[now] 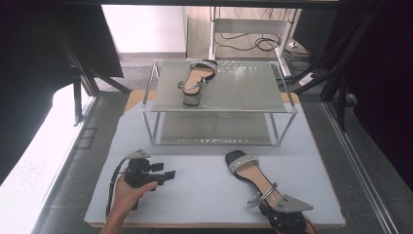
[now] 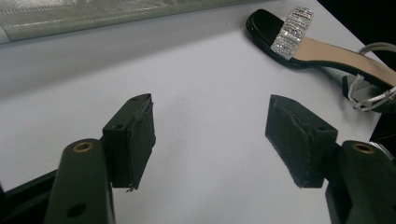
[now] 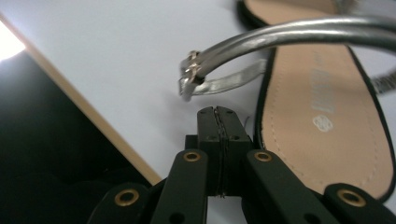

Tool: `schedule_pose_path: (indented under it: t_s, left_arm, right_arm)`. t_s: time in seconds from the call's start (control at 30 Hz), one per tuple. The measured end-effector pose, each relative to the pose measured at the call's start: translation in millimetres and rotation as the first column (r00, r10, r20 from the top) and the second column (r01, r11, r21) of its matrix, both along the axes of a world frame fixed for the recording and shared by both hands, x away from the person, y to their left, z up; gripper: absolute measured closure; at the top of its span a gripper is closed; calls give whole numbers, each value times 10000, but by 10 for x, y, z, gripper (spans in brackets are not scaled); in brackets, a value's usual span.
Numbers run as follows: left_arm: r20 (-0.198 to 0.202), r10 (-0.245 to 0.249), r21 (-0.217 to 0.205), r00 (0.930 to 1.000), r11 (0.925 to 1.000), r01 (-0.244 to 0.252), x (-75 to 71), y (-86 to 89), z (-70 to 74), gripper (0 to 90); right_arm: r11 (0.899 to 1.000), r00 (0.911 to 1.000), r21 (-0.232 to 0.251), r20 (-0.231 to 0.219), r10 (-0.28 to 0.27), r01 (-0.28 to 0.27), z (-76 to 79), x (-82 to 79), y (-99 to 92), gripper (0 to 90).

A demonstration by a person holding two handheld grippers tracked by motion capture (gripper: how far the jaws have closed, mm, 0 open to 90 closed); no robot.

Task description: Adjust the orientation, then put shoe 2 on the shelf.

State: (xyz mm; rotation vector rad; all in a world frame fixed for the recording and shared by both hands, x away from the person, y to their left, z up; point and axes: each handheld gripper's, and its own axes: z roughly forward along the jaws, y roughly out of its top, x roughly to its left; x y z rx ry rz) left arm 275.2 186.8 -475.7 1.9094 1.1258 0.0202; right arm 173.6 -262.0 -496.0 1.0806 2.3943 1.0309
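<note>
Sandal near desk's front right corner; right gripper clenched empty beside its heel, left gripper released, idle. Risk: closed jaws nudge the sandal off the edge

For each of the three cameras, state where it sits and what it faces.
High view: above the table's near side, facing the rack; forearm, left gripper show.
Left gripper view: rides the left gripper, open jaws facing the table's sandal.
Right gripper view: rides the right gripper, jaws shut beside the sandal.
Shared: that sandal.
</note>
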Motion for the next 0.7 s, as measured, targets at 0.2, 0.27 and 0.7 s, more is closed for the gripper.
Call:
schedule_pose_path:
  t_s: [0.2, 0.27, 0.7]
  left_arm:
    - [-23, -111, 14, 9999, 9999, 111, -6, -24, -7, 330]
    - [-44, -118, 53, 9999, 9999, 118, -6, -24, -9, 327]
    - [-62, -21, -149, 10000, 9999, 20, -8, 0, 7, 327]
  right_arm:
    - [9990, 9994, 255, -17, -359, 359, 14, 14, -153, 858]
    - [9984, 9995, 477, 27, -321, 320, 50, -14, -180, 845]
    - [9921, 9902, 1166, 1257, -611, 464, 621, 17, -275, 538]
